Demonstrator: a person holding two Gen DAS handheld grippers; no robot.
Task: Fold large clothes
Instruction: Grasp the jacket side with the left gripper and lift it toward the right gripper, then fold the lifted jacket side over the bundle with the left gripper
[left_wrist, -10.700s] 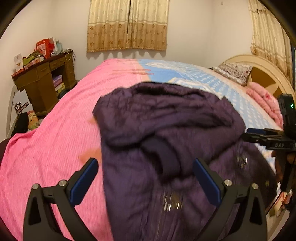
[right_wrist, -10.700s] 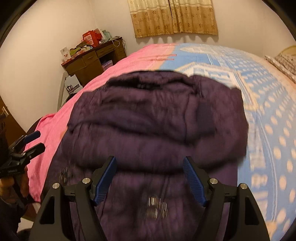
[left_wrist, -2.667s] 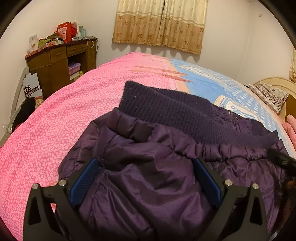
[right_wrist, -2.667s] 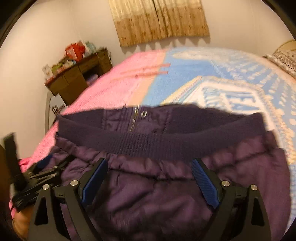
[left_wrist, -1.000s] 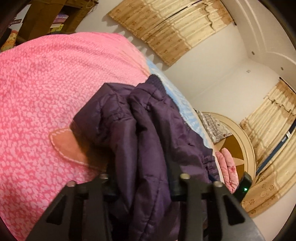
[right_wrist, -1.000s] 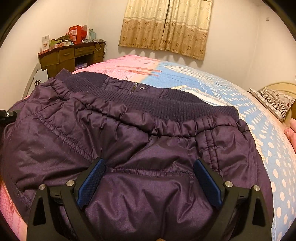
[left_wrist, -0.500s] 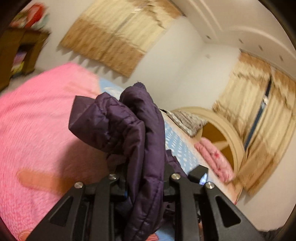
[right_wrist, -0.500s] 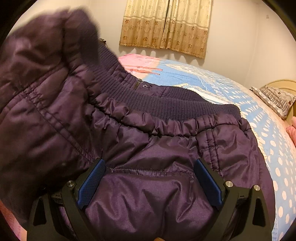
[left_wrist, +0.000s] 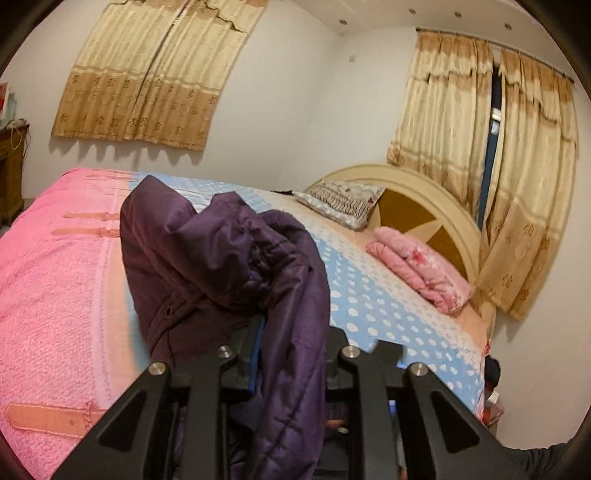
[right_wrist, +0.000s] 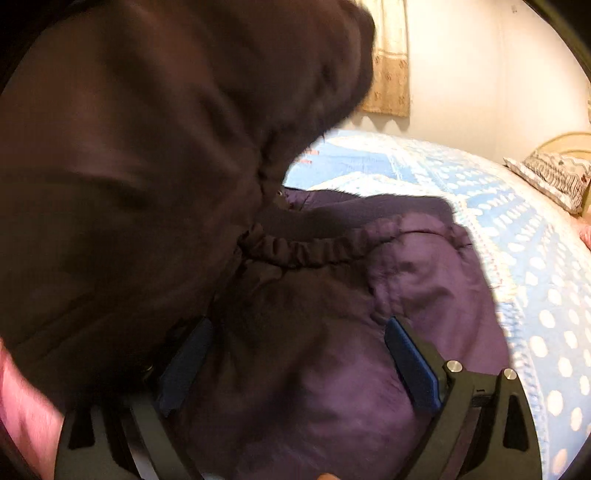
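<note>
A dark purple puffer jacket (left_wrist: 221, 258) lies on the bed. My left gripper (left_wrist: 291, 354) is shut on a bunched side of the jacket and holds it lifted above the bed, swung toward the right. In the right wrist view the lifted part of the jacket (right_wrist: 147, 166) fills the upper left, close to the camera and blurred. My right gripper (right_wrist: 295, 350) is open, its blue pads (right_wrist: 410, 365) spread over the flat lower part of the jacket (right_wrist: 369, 295). The elastic hem (right_wrist: 306, 251) shows just ahead of it.
The bed has a pink cover (left_wrist: 48, 295) on the left and a blue dotted cover (left_wrist: 388, 314) on the right. A folded pink blanket (left_wrist: 421, 266) and a patterned pillow (left_wrist: 343, 199) lie by the rounded headboard (left_wrist: 424, 206). Curtains (left_wrist: 147, 74) hang behind.
My left gripper has carried the jacket's left side up and over to the right, turning toward the headboard. The lifted cloth now covers much of the right wrist view. My right gripper has stayed in place.
</note>
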